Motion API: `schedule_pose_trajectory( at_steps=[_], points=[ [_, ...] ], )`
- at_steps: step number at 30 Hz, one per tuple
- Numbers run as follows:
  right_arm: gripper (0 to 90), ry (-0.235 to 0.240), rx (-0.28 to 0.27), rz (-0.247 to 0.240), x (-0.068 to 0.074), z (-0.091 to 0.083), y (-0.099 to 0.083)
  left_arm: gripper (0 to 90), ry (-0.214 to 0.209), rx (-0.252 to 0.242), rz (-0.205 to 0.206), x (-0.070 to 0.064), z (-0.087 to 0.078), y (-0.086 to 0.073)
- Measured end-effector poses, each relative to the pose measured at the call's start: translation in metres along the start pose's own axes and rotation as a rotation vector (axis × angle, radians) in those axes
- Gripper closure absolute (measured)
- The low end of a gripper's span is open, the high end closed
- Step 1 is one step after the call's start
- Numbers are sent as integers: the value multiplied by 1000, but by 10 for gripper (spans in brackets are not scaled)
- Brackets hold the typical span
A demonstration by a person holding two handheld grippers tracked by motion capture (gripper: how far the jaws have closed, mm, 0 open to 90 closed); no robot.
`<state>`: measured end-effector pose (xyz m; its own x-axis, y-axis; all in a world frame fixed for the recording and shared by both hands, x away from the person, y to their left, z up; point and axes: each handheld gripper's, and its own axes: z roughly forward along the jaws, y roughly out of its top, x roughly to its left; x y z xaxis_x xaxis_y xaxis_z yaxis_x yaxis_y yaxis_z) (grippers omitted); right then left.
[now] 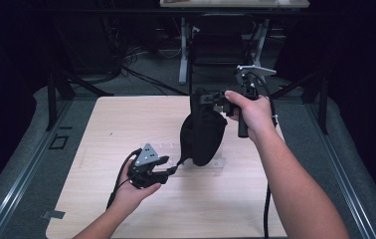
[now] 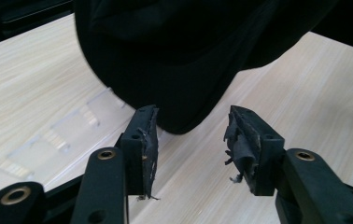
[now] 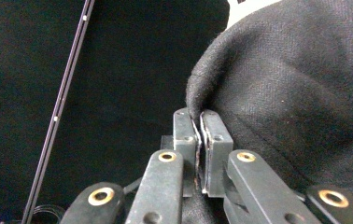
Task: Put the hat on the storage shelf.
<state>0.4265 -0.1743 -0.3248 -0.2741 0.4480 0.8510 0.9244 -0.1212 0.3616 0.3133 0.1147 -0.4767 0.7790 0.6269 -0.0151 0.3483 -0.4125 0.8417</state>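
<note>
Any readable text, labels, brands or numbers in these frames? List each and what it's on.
None readable.
Black cloth: no tag or print showing.
Left gripper and right gripper: no markings visible.
Clear plastic piece on the table: pale patches, no legible characters.

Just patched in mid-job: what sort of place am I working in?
Probably a lab recording bay: a bare wooden table inside dark curtains, floor rails, loose cables, and another desk behind.
</note>
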Motion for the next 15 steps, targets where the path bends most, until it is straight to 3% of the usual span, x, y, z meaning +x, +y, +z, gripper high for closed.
schedule_pose_trajectory(
  at_steps=[12,15],
  points=[
    [868,5,1,-1,0,1,0,653,-10,4,50,-17,9,17],
    [868,5,0,0,0,1,0,681,9,4,64,-19,11,20]
  ],
)
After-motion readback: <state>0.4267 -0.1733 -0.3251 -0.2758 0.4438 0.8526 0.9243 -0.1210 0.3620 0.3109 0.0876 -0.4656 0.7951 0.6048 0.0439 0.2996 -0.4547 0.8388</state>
